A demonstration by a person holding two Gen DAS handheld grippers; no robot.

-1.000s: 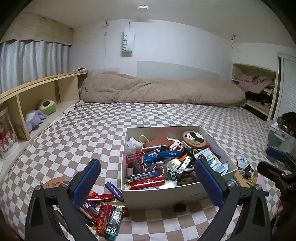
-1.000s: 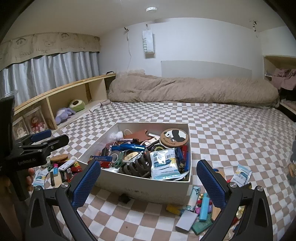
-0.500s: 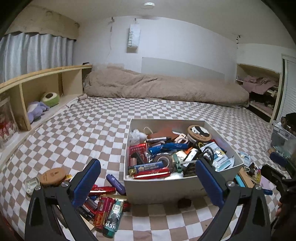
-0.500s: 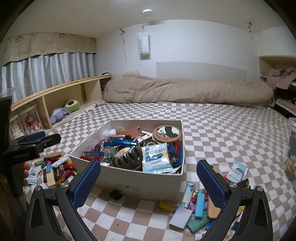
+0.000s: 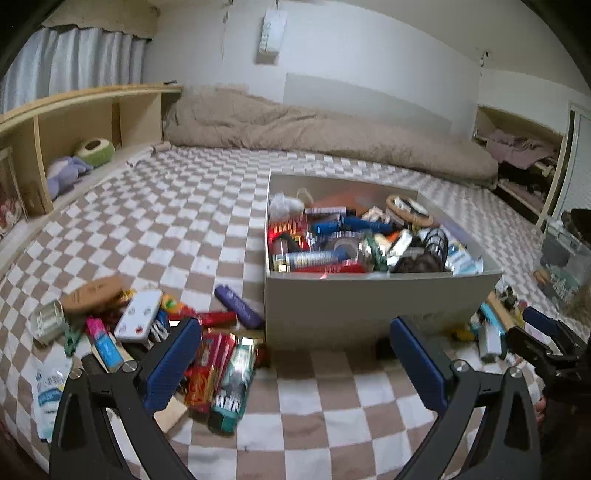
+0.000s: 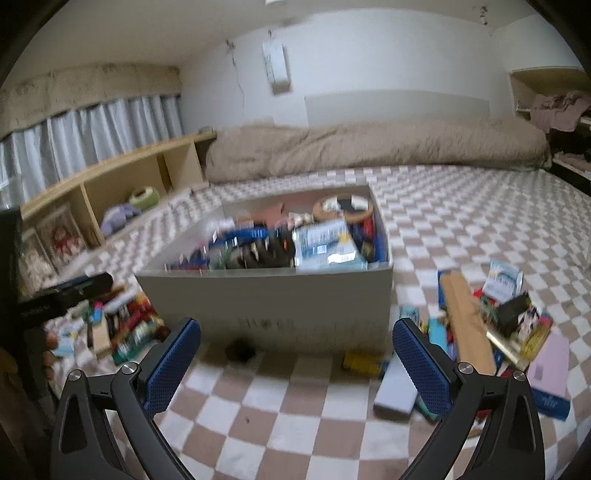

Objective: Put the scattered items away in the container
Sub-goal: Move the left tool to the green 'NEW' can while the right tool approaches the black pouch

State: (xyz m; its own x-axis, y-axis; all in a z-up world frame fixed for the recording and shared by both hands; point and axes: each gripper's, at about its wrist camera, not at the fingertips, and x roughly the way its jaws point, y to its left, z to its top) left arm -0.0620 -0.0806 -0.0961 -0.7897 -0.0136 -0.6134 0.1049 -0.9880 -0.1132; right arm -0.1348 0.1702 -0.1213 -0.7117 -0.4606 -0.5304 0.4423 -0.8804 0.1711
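1. Both cameras are sitting lower and closer to the bed than a second ago, so the box (image 5: 380, 306) is filling more of each view; I judge both grippers are descending toward the loose items for a pick

2. The left gripper (image 5: 295, 362) is spread wide and holding nothing, hanging above the left pile (image 5: 177, 343) that is lying just beside the box's left wall

3. The right gripper (image 6: 295, 360) is likewise spread and empty, facing the box front, with the right pile (image 6: 480, 325) lying off to its right on the checkered sheet (image 6: 258, 424)

4. The box is already sitting heaped with items, while both piles are waiting outside it, so the tidying is looking partly done

5. Writing that is reading clearly: "NEW" on the teal packet (image 5: 234, 391) at the near edge of the left pile; the white hanging tag (image 5: 271, 31) on the wall is too blurred to read now, and the other labels are smeared by motion
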